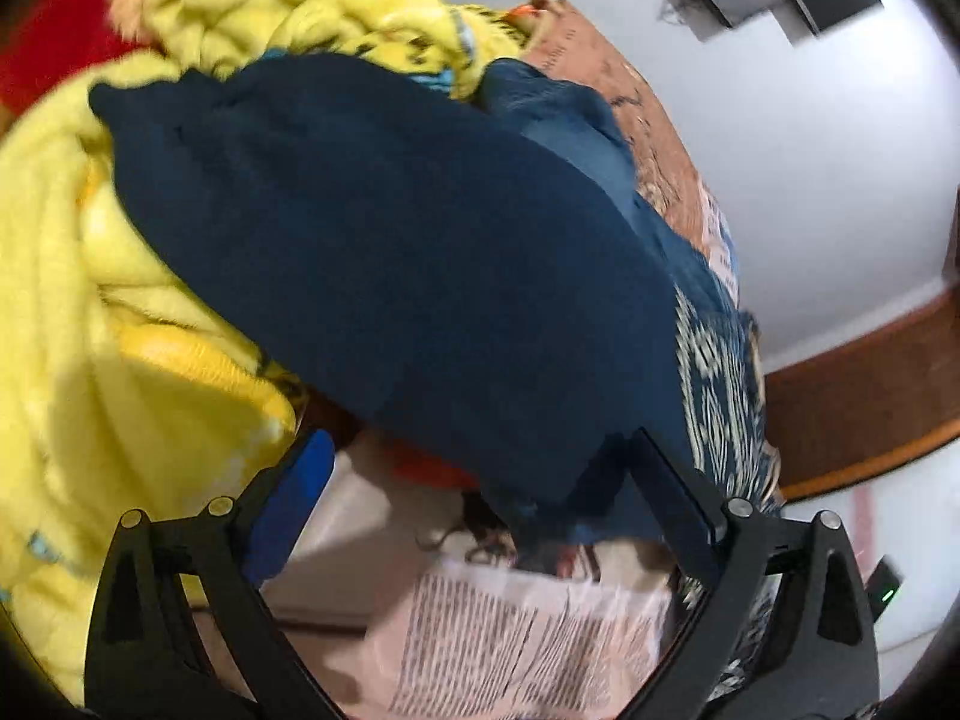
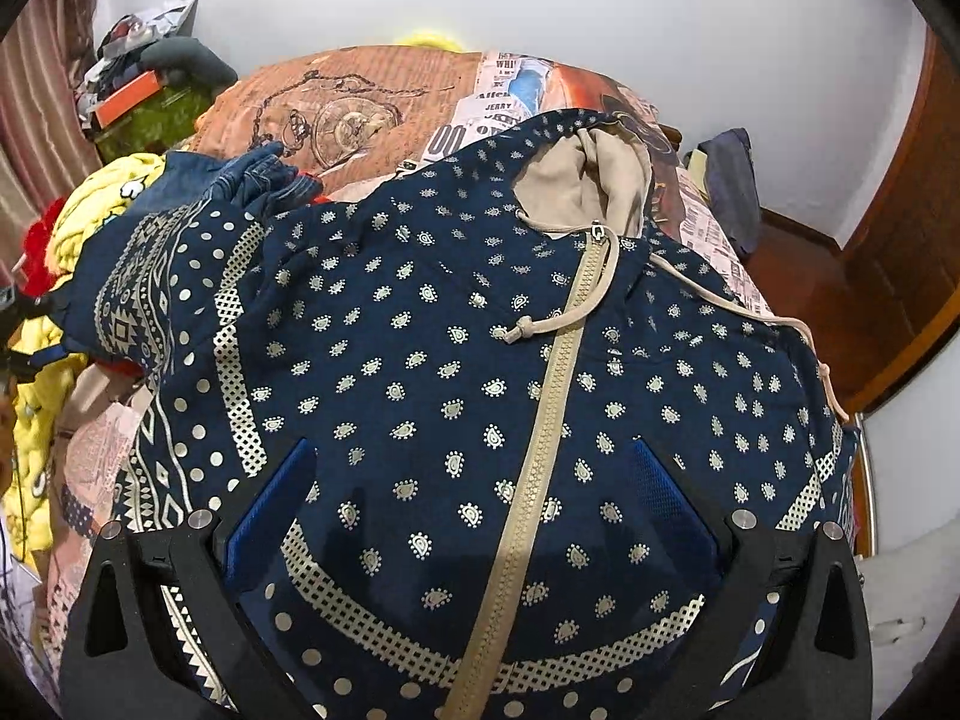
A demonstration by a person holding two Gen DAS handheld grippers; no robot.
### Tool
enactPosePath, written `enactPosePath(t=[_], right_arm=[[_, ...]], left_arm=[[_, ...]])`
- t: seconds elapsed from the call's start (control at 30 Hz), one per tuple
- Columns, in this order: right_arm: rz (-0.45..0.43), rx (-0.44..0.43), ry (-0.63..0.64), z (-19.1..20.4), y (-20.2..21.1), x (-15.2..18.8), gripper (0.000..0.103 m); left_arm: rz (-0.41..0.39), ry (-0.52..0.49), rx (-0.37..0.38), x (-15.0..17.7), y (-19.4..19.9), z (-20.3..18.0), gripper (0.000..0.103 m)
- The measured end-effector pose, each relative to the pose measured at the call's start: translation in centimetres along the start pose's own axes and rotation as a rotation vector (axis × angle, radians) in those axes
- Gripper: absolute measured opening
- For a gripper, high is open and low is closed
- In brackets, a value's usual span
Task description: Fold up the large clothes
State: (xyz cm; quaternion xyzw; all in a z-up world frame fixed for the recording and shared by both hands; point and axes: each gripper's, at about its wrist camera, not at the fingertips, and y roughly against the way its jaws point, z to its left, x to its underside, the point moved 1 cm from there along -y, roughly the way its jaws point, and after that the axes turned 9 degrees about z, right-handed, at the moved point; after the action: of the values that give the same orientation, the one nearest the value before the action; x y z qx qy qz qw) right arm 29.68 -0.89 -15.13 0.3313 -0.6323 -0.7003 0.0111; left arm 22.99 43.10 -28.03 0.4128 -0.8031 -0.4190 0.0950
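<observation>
Navy paisley zip hoodie [image 2: 420, 360] lies spread front-up on the bed [image 2: 372, 96], hood [image 2: 588, 180] at the far end. Right gripper [image 2: 474, 474] hovers over the lower front, fingers spread, nothing held. Left gripper [image 1: 480, 456] fingers also apart, dark blue fabric [image 1: 372, 252] draped between them; grip unclear. Soft, floppy, fairly thick; probably best pinched at hem corners or shoulders, avoiding zipper [image 2: 540, 432] and drawstrings.

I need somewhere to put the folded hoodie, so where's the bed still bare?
Bare bedspread lies beyond the hoodie, between its hood and the wall. The side with the yellow blanket and jeans is crowded.
</observation>
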Motion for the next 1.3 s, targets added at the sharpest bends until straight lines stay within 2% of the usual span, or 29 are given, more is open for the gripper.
enactPosePath(t=[0.1, 0.17, 0.27, 0.3, 0.33, 0.37, 0.43, 0.5, 0.57, 0.6, 0.73, 0.87, 1.0, 1.17, 1.3], right_arm=[[0.005, -0.004, -0.006, -0.2, -0.3, -0.4, 0.103], [0.005, -0.006, -0.007, -0.3, -0.3, -0.4, 0.103], [0.002, -0.003, -0.006, -0.3, -0.2, -0.4, 0.103], [0.000, -0.003, -0.005, -0.2, -0.1, -0.5, 0.103], [-0.003, 0.000, -0.002, -0.2, 0.1, -0.5, 0.103], [-0.007, 0.003, -0.001, -0.3, 0.4, -0.5, 0.103], [-0.018, 0.006, 0.001, -0.3, 0.9, -0.5, 0.103], [-0.029, 0.010, -0.001, -0.4, 1.5, -0.5, 0.103], [-0.046, 0.010, -0.001, -0.5, 2.4, -0.3, 0.103], [-0.053, 0.009, -0.001, -0.6, 2.7, -0.3, 0.103], [-0.093, 0.022, 0.010, -1.0, 4.5, -0.1, 0.103], [-0.135, 0.030, 0.018, -1.6, 6.3, 0.0, 0.103], [-0.175, 0.037, 0.018, -2.5, 8.0, 0.0, 0.103], [-0.211, 0.039, 0.016, -3.9, 9.6, 0.3, 0.103], [-0.218, 0.040, -0.001, -5.4, 10.0, 0.9, 0.103]], left_arm=[[-0.009, 0.067, 0.085, -0.9, -0.5, 1.2, 0.096], [-0.041, 0.105, 0.105, -1.4, -0.4, 1.8, 0.090], [-0.074, 0.130, 0.106, -2.3, -0.1, 2.1, 0.076], [-0.080, 0.136, 0.108, -2.5, 0.1, 2.2, 0.069], [-0.090, 0.142, 0.106, -2.7, 0.4, 2.1, 0.057], [-0.096, 0.139, 0.089, -2.9, 0.7, 2.0, 0.049], [-0.110, 0.101, -0.008, -3.2, 1.3, 1.1, 0.026], [-0.138, 0.045, -0.100, -3.5, 2.0, -0.5, 0.012], [-0.171, -0.021, -0.149, -3.6, 3.1, -2.0, 0.011], [-0.186, -0.058, -0.167, -3.6, 3.8, -3.1, 0.006], [-0.246, -0.194, -0.210, -3.3, 6.5, -8.1, 0.004], [-0.291, -0.326, -0.186, -1.9, 9.3, -14.6, 0.002], [-0.314, -0.451, -0.127, -0.5, 10.1, -22.2, 0.002], [-0.314, -0.601, -0.073, 2.8, 9.0, -31.0, 0.002], [-0.264, -0.704, -0.064, 5.9, 5.7, -36.7, 0.002]])
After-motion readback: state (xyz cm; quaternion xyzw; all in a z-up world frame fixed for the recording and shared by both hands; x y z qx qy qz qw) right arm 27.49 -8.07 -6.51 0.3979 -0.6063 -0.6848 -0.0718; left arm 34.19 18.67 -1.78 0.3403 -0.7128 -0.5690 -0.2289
